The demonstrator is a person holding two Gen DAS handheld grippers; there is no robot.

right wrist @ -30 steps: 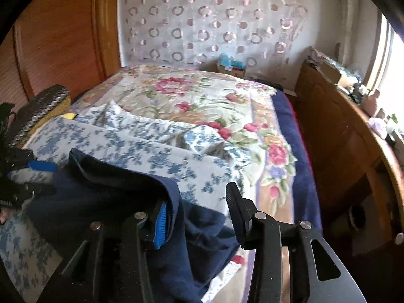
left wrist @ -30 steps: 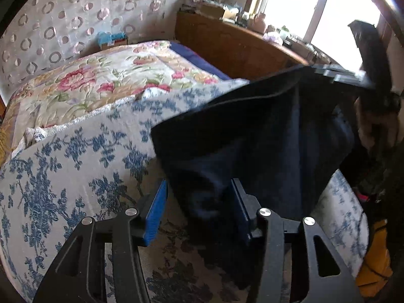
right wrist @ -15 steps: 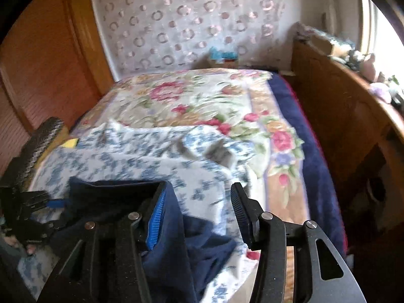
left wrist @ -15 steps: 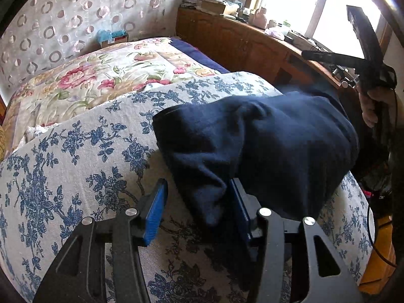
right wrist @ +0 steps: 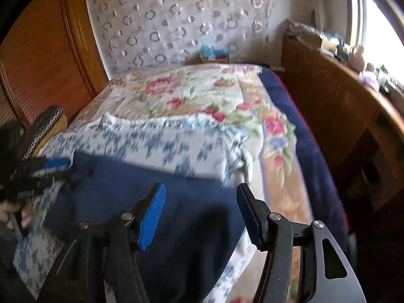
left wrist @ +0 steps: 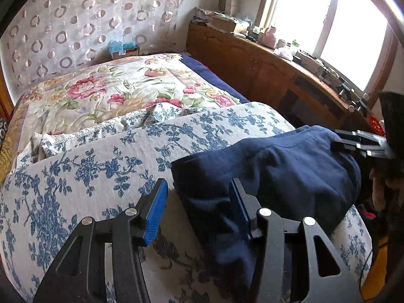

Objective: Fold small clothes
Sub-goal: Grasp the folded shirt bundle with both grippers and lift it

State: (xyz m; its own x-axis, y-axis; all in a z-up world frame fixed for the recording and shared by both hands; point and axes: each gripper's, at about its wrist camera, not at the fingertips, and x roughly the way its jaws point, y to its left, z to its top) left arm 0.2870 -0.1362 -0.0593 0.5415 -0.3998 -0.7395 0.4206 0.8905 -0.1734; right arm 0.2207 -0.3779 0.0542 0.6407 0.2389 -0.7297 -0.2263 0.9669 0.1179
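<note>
I am looking along both hand-held grippers at a bed. A navy garment lies bunched on a white cloth with blue flowers, which covers the near end of the bed. In my left wrist view the garment fills the area from five o'clock to three o'clock. Its long axis runs from the lower centre up toward the right edge, and one straight edge faces nine o'clock.

My left gripper stands partly open. A fold of the garment lies against the inner face of its right finger, and the blue pad on the left finger hangs clear over the flowered cloth, so it clamps nothing. At three o'clock in this view my right gripper touches the far end of the garment.

In my right wrist view, which is blurred, the garment spreads from nine o'clock to six o'clock, broadside to me. My right gripper is opening its jaws above the cloth; navy fabric shows in the gap, and neither pad presses it. My left gripper appears at nine o'clock.

Beyond lies a quilt with pink flowers. At twelve o'clock, against the circle-patterned curtain, sits a small cardboard box holding blue-green items I cannot identify.
</note>
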